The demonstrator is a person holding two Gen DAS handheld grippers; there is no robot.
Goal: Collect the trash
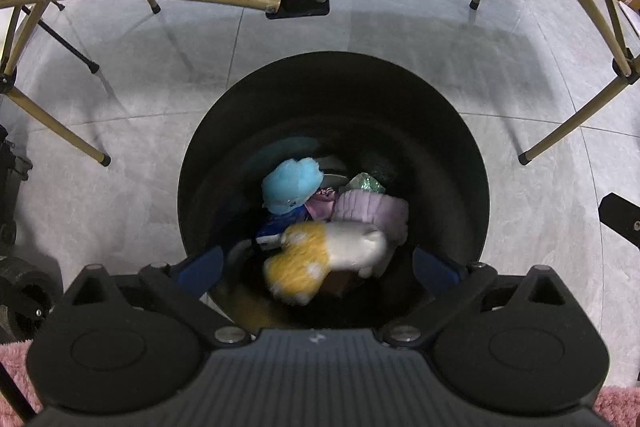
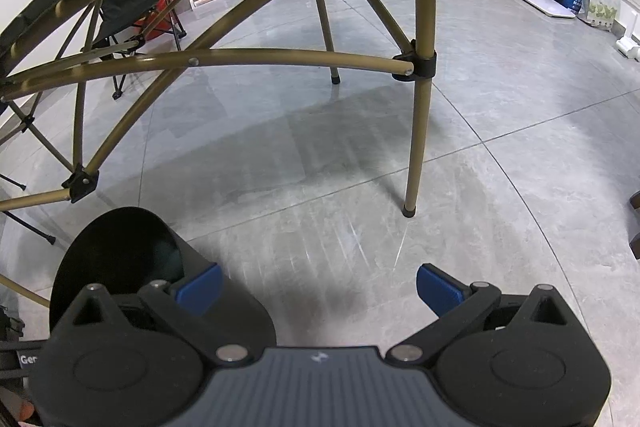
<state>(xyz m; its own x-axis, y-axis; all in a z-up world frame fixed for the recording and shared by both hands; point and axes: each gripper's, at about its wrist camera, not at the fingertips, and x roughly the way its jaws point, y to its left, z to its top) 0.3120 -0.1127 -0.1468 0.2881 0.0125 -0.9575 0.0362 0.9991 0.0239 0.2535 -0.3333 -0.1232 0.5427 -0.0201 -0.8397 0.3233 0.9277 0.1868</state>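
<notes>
Grey floor tiles point(image 2: 360, 155) run under a folding table's gold legs point(image 2: 418, 131), and on them stands the black bin point(image 1: 332, 99), directly ahead of and below our left tongs point(image 1: 318, 269). Those tongs hang over its near rim with the blue pads point(image 1: 202, 273) spread wide, and we see nothing pinched between them. A yellow-and-white plush piece point(image 1: 324, 259) shows blurred between the pads, its long axis running across from pad to pad; we cannot tell whether it is falling or already lying on the heap of blue point(image 1: 292, 185) and lilac point(image 1: 372, 207) items. Our right tongs point(image 2: 318, 289) are equally wide and empty, aimed at bare floor, with the bin off to their left. We judge the left side far nearer the bin.
</notes>
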